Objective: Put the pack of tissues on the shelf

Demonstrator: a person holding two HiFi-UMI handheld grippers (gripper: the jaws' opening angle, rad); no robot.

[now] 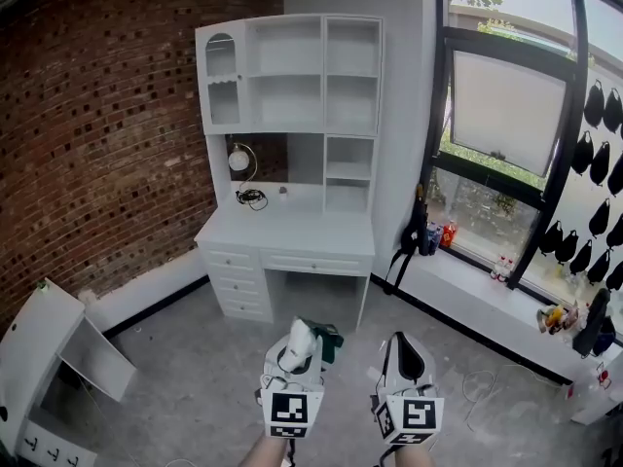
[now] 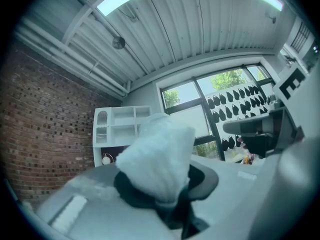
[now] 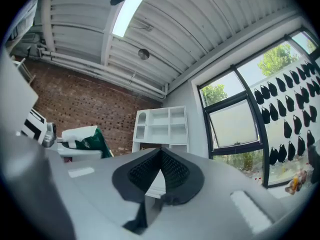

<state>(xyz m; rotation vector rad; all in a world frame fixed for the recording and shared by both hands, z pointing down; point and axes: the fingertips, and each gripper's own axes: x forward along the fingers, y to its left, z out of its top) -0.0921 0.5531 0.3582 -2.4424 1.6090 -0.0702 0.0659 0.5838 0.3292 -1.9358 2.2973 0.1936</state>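
In the head view my left gripper is shut on the pack of tissues, a white pack with a green end that sticks up between the jaws. In the left gripper view the pack fills the middle and hides part of the shelf. My right gripper is beside it, shut and empty; its dark pads meet in the right gripper view. The white shelf unit stands on a desk ahead, against the brick wall, well apart from both grippers. The right gripper view also shows the pack at its left.
A low white cabinet with an open door stands on the floor at the left. A window ledge with bottles runs along the right. Dark items hang on the right wall. A lamp sits on the desk. A cable lies on the floor.
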